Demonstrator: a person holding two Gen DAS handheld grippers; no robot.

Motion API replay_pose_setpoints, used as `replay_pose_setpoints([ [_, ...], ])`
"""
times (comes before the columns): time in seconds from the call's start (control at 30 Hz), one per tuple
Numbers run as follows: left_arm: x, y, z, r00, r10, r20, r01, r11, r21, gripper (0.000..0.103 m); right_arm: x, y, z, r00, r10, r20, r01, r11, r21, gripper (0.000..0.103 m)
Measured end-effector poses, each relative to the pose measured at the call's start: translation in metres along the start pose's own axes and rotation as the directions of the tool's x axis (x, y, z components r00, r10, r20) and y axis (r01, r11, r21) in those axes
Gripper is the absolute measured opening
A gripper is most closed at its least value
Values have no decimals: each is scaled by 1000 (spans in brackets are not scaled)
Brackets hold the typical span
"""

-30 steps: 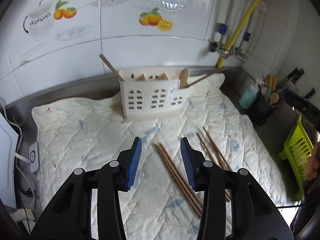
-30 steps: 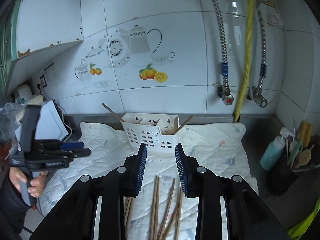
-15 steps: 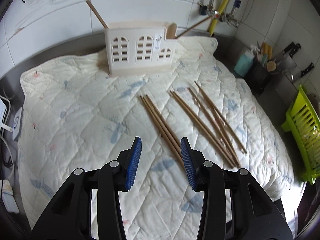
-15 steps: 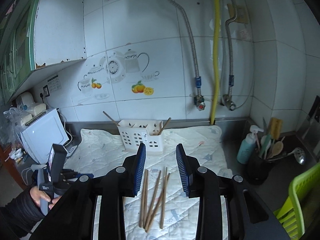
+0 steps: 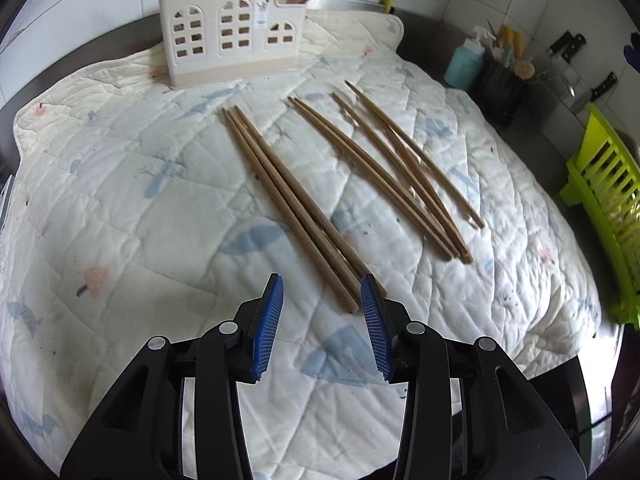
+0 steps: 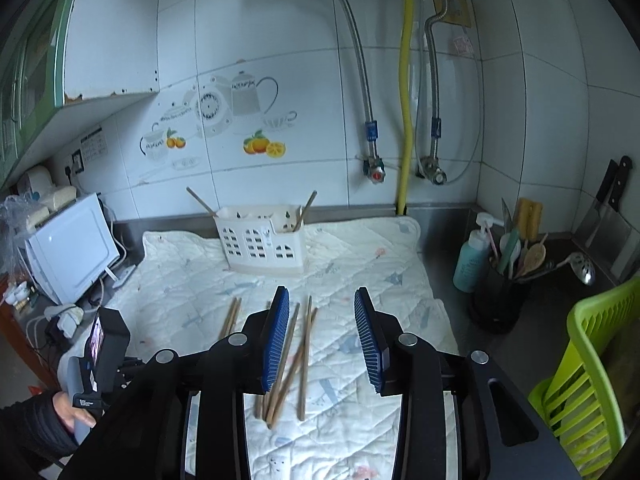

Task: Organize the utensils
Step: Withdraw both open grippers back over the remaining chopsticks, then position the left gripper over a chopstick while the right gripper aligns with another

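Chopsticks [image 5: 296,204]: loose on quilt [image 5: 120,200]; three-stick bundle left, four more right, tips toward caddy.
Caddy [image 5: 228,40]: cream, upright at quilt's far edge, two sticks leaning out; small sticker, unreadable.
Left tool [image 5: 322,294]: blue pads apart, empty, just above bundle's near ends.
Right tool [image 6: 321,300]: pads apart, empty, above right group.
Counter [image 6: 540,320]: teal bottle, black utensil pot, green rack.
Writing: none legible.

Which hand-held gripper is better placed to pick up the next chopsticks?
Left, probably. The left hand-held gripper is low over the quilt, open, its tips at the near ends of the left chopstick bundle. The right hand-held gripper sits higher and farther back, empty.
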State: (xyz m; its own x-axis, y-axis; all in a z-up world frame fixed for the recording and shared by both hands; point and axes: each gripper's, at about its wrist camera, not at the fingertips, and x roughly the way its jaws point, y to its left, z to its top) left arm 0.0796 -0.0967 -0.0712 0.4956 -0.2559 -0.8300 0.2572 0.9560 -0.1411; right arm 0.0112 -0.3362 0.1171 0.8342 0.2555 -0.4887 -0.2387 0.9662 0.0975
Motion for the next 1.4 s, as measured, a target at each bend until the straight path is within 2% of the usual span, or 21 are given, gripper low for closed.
replay_pose_setpoints([
  [0.07, 7, -2, -4, 1000, -8, -11, 7, 1000, -10, 41, 3, 0, -8, 1000, 8, -5, -8, 1000, 11, 35],
  [0.17, 14, -2, -7, 1000, 19, -15, -19, 1000, -12, 39, 10, 0, -18, 1000, 21, -20, -20, 999, 29, 36],
  [0.33, 14, 5, -9, 1000, -4, -6, 3, 999, -45, 38, 20, 0, -30, 999, 25, -44, -23, 999, 40, 36],
  [0.4, 14, 8, -9, 1000, -12, 0, 12, 998, -60, 35, 23, 1, -33, 999, 16, -47, -14, 999, 41, 36],
  [0.7, 17, 10, -6, 1000, 12, 6, -12, 995, -102, 34, 38, 5, -45, 998, -17, -68, 19, 1000, 24, 36],
  [0.8, 19, 7, -3, 998, 60, 17, -57, 991, -117, 32, 46, 7, -53, 996, -17, -85, 19, 999, 28, 36],
  [0.9, 18, 1, 0, 986, 162, 35, -157, 981, -113, 32, 53, 7, -60, 995, -24, -101, 27, 999, 33, 36],
  [0.93, 19, 2, 0, 983, 180, 38, -174, 977, -124, 30, 55, 7, -62, 994, -25, -106, 29, 999, 35, 36],
  [0.97, 21, 4, 1, 978, 207, 29, -202, 970, -134, 24, 58, 8, -64, 993, -25, -112, 30, 999, 37, 36],
  [1.0, 23, 8, 1, 977, 215, 15, -210, 966, -152, 24, 60, 8, -67, 993, -25, -119, 30, 999, 40, 36],
  [1.1, 22, 9, 3, 980, 198, 25, -190, 965, -180, 24, 70, 9, -75, 989, -14, -144, 22, 998, 54, 36],
  [1.17, 18, 11, 2, 986, 162, 43, -150, 967, -206, 24, 76, 11, -80, 988, -16, -156, 24, 998, 51, 36],
  [1.27, 12, 9, -3, 986, 160, 56, -146, 969, -198, 24, 78, 12, -84, 987, -13, -161, 21, 999, 48, 36],
  [1.4, 9, 8, -8, 993, 105, 59, -91, 975, -203, 24, 80, 9, -86, 987, -10, -162, 20, 998, 58, 36],
])
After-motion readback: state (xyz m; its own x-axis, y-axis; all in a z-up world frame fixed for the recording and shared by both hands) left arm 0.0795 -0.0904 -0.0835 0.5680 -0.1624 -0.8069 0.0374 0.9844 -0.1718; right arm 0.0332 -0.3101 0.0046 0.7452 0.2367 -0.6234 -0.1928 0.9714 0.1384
